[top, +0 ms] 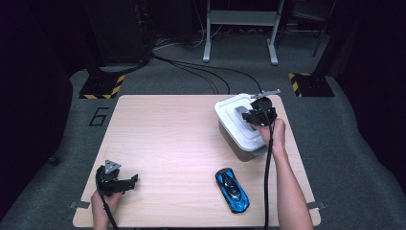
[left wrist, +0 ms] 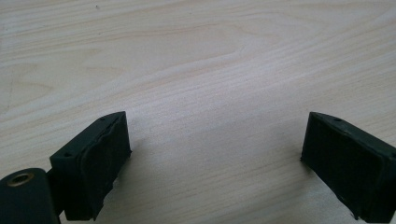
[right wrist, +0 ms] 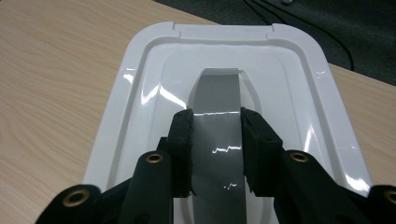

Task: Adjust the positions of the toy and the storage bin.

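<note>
A white lidded box point(top: 239, 139) stands at the table's back right. Its lid point(right wrist: 140, 98) has a grey handle point(right wrist: 217, 91) lying in a recess down the middle. My right gripper point(top: 246, 115) is over the lid, and in the right gripper view its jaws point(right wrist: 215, 122) are shut on the grey handle, one pad on each side. A blue toy car point(top: 231, 189) lies on the table in front of the box. My left gripper point(top: 131, 183) rests at the front left corner, and it point(left wrist: 215, 140) is open over bare wood with nothing between its pads.
The light wooden table point(top: 167, 134) has open room across its middle and left. Beyond its far edge, black cables point(top: 201, 72) run over the grey floor, along with stand bases marked in yellow and black point(top: 101, 88).
</note>
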`<state>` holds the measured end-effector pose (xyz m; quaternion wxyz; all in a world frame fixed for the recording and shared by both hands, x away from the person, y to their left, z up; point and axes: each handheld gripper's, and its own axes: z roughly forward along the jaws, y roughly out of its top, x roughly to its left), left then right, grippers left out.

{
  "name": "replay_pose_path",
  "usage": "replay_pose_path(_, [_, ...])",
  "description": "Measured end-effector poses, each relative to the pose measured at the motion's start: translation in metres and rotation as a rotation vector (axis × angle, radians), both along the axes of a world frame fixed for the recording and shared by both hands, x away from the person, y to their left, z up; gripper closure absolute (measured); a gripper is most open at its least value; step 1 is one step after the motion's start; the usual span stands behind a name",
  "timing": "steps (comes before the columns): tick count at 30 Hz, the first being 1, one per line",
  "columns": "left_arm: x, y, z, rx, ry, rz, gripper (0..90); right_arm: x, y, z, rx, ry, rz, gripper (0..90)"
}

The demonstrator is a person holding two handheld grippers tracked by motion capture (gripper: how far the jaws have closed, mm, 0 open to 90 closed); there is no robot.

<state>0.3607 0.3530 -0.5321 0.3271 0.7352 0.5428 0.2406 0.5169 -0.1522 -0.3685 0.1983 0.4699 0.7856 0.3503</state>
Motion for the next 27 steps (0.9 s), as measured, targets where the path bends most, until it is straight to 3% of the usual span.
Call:
replay_pose_path(14, [0.000, 0.000, 0.000, -0.002, -0.002, -0.001, 7.6, 0.013, 0.032, -0.001, 0.029, 0.008, 0.103, 67.3])
replay_pose_path(27, [0.000, 0.000, 0.000, -0.001, 0.001, 0.000, 7.6, 0.021, 0.051, -0.002, 0.029, 0.006, 0.132, 67.3])
